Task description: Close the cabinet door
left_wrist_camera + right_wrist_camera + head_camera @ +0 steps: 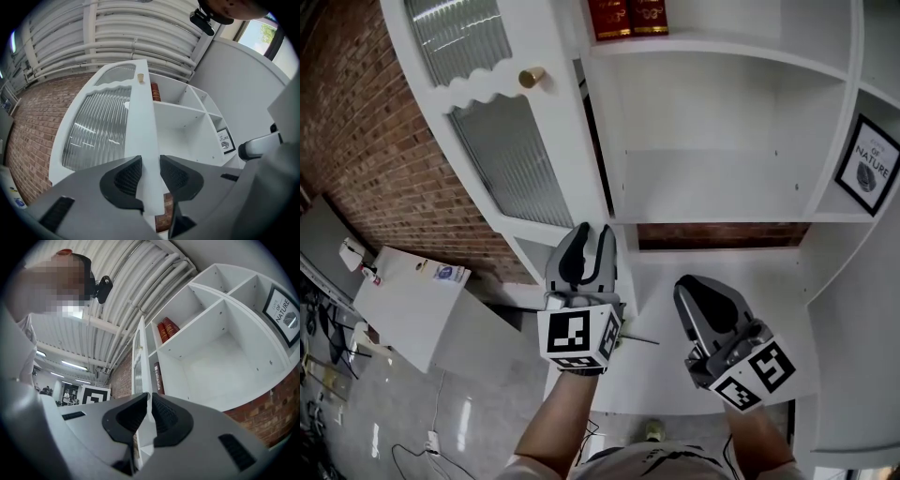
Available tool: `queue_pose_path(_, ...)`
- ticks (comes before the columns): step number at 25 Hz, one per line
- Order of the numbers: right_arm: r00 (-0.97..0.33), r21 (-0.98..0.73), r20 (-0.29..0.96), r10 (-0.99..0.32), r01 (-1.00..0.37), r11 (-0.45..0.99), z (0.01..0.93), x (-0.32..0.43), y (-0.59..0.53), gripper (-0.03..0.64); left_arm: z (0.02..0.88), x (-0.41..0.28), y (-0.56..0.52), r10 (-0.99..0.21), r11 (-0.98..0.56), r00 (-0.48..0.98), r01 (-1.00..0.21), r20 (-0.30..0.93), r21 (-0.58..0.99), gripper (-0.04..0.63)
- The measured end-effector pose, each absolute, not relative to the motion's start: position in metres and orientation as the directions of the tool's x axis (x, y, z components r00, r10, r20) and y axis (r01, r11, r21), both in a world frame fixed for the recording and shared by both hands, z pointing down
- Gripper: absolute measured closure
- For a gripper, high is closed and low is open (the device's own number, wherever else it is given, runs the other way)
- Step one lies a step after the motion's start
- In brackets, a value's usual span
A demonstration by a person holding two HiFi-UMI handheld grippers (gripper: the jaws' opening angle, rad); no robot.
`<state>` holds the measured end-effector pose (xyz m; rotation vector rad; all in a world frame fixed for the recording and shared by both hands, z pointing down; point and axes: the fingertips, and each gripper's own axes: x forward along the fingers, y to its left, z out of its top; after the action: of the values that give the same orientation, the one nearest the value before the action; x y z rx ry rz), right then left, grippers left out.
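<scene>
Left claw [589, 232] open at door edge [581, 141].

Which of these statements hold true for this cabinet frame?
1. The cabinet door stands open. True.
2. Red books lie on the floor. False: the books stand on an upper shelf.
3. The left gripper has its jaws apart. True.
4. The right gripper holds the door knob. False: it holds nothing; the knob is far up the door.
</scene>
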<state>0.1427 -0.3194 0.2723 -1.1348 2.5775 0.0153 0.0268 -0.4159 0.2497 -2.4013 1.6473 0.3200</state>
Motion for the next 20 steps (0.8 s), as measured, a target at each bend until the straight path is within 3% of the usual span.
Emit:
queue_pose_path(12, -0.653, -0.126, -0.298, -0.696, -0.696, 0.707, 0.275, 0.146, -0.349, 0.595, 0.249, 0.035, -0.456, -0.895, -0.352, 0.35, -0.935, -0.277, -0.043, 0.48)
queue_pose_path(20, -0.661, -0.132, -0.298, -0.689, -0.686, 0.715, 0.278, 0.148, -0.363, 0.595, 0.249, 0.034, -0.477, -0.91, -0.319, 0.317, -0.947, -0.266, -0.039, 0.536)
